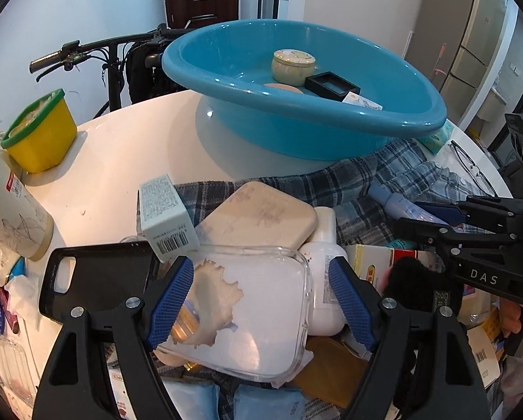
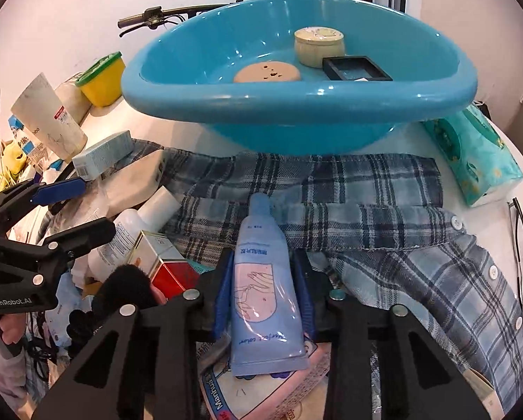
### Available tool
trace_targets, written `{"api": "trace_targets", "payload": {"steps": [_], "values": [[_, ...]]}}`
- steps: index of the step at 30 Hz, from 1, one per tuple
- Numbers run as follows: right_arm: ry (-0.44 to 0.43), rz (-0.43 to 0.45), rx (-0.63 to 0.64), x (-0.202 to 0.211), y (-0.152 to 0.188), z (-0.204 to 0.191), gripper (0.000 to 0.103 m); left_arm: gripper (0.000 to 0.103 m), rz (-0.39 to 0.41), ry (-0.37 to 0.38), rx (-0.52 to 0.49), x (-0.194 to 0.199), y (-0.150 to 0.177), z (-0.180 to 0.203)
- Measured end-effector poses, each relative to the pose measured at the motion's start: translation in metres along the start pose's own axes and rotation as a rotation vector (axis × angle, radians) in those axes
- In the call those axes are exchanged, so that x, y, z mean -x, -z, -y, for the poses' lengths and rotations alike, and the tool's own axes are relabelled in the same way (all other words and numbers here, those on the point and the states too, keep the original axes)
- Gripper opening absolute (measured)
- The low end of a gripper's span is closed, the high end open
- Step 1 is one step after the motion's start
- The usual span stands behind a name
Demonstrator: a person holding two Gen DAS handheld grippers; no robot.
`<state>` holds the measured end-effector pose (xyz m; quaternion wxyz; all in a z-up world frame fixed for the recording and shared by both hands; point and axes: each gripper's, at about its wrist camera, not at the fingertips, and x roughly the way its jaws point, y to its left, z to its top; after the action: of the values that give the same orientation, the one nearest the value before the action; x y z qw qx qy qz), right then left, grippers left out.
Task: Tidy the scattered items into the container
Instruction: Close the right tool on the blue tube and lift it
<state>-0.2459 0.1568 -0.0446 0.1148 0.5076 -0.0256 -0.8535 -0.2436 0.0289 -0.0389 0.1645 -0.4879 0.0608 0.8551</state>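
Basin [image 2: 226, 105], the big blue one, sits at the back of the white bench [image 1: 114, 161] with a round tin [image 2: 318, 46], a black tray [image 2: 356, 68] and a tan disc [image 2: 267, 71] already inside. Right gripper [image 2: 264, 292] is clamped on a pale blue tube [image 2: 261, 280] lying over the plaid shirt [image 2: 384, 210]. Left gripper [image 1: 261, 301] is spread wide, its 2 pads either side of a clear plastic lid [image 1: 261, 315] in the clutter pile, not squeezing it.
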Motion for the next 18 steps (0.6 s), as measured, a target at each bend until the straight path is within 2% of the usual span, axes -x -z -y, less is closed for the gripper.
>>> {"api": "trace_targets", "payload": {"steps": [2,3,5,6,10,12,18], "values": [[0.006,0.014,-0.006,0.003,0.001,0.0,0.031,0.081,-0.002,0.006,0.006,0.002,0.002,-0.001],[0.008,0.022,-0.011,0.004,0.001,0.001,0.031,0.074,-0.001,0.013,0.009,0.003,0.004,-0.001],[0.015,0.036,-0.015,0.009,0.001,0.002,0.031,0.055,0.002,0.02,0.018,0.007,0.005,-0.001],[0.02,0.042,-0.014,0.011,0.001,0.002,0.031,0.036,0.005,0.017,0.022,0.009,0.005,0.0],[0.023,0.056,-0.016,0.019,0.0,0.003,0.031,0.011,0.025,0.001,-0.026,0.016,0.005,0.013],[0.027,0.062,-0.016,0.022,0.001,0.003,0.031,0.007,0.032,-0.005,-0.041,0.019,0.005,0.019],[0.033,0.088,-0.019,0.036,0.004,0.003,0.031,0.004,0.079,0.0,-0.056,0.033,-0.001,0.029]]}}
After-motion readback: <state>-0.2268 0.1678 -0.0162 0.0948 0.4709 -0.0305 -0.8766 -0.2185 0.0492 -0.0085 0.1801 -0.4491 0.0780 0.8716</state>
